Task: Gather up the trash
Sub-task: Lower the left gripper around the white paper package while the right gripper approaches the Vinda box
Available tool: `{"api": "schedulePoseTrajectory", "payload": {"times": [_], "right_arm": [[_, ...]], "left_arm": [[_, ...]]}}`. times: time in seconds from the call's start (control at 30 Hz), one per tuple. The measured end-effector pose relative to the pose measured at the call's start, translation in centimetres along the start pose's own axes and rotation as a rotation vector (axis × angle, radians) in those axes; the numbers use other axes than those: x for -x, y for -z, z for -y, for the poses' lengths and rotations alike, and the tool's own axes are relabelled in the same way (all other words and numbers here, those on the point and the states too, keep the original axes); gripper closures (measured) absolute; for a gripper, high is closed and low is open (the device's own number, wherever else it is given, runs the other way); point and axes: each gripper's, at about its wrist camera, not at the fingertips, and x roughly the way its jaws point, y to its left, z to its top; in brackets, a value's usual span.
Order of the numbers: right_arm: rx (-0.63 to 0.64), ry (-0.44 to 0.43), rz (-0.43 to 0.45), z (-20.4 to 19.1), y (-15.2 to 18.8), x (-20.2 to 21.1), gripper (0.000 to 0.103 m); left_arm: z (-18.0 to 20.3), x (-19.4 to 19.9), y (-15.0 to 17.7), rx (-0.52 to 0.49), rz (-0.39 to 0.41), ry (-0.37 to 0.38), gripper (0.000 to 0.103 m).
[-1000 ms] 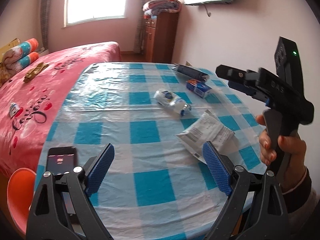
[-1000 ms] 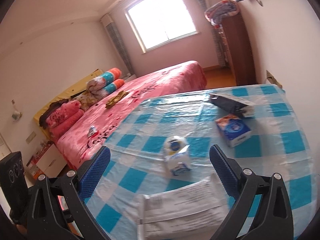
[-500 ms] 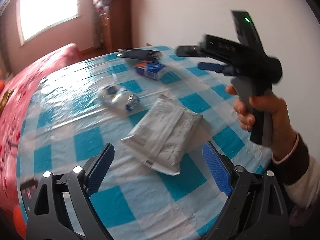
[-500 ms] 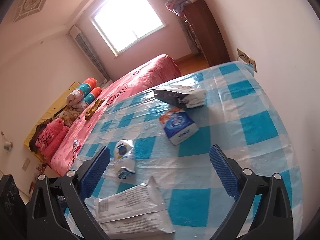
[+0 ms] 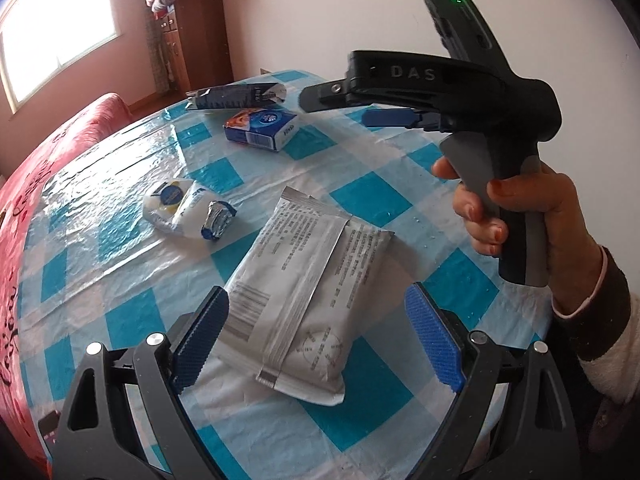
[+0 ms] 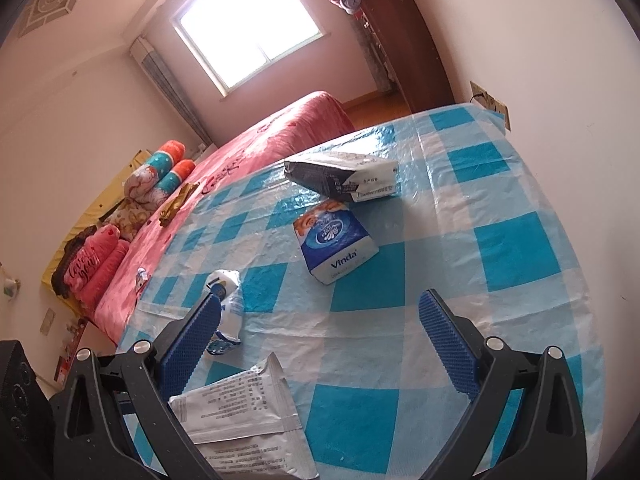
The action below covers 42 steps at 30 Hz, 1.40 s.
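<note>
A silver-grey printed packet point(image 5: 304, 292) lies on the blue-and-white checked table point(image 5: 368, 200); my left gripper point(image 5: 316, 340) is open, its jaws either side of the packet's near end. A crumpled white-and-blue wrapper point(image 5: 188, 208), a blue Vinda tissue pack point(image 5: 262, 128) and a black-and-white pack point(image 5: 236, 96) lie farther back. My right gripper point(image 6: 320, 344) is open and empty above the table; its body point(image 5: 440, 80) is held by a hand at the right. In the right wrist view the packet point(image 6: 244, 424) sits at bottom left, the wrapper point(image 6: 226, 304) by the left finger, the Vinda pack point(image 6: 336, 248) and black-and-white pack point(image 6: 344, 176) ahead.
A pink bed point(image 6: 256, 148) with rolled cushions point(image 6: 160, 172) runs along the table's left side. A wooden cabinet point(image 6: 404, 52) stands at the far wall. A white wall point(image 6: 560, 80) borders the table's right edge. A dark phone corner point(image 5: 50, 432) shows at bottom left.
My left gripper has swung right and closed in on the silver packet, which now lies between its open jaws. My right gripper has turned right, towards the tissue packs.
</note>
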Motion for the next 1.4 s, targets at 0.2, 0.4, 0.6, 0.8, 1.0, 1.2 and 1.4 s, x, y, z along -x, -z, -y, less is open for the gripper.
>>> {"api": "schedulePoseTrajectory", "payload": {"times": [0.2,0.4,0.6,0.8,1.0,1.2,1.4], "right_arm": [[0.021,0.003,-0.045,-0.5,-0.4,-1.7,0.005],[0.037,0.026,-0.067,-0.5,-1.1,-3.4,0.005],[0.041,0.037,-0.095,0.0,-2.2,-4.9,0.005],[0.068,0.060,-0.127,0.0,-3.1,-6.0,0.005],[0.129,0.106,-0.148,-1.0,-3.9,-7.6,0.005],[0.173,0.136,-0.158,-1.5,-4.3,-9.0,0.005],[0.238,0.164,-0.174,-2.1,-3.6,-10.1,0.007]], "left_arm": [[-0.2,-1.3,-0.8,-0.014,-0.029,0.017,0.013],[-0.4,-2.1,-1.5,-0.011,-0.034,0.025,0.013],[-1.0,-3.0,-1.8,0.008,-0.051,0.037,0.013],[-1.4,-3.9,-2.2,0.009,-0.056,0.047,0.013],[-1.5,-4.4,-2.0,0.012,-0.053,0.051,0.013],[-1.8,-4.5,-1.7,0.025,-0.045,0.066,0.013],[-2.1,-4.6,-1.5,0.041,-0.055,0.090,0.012]]}}
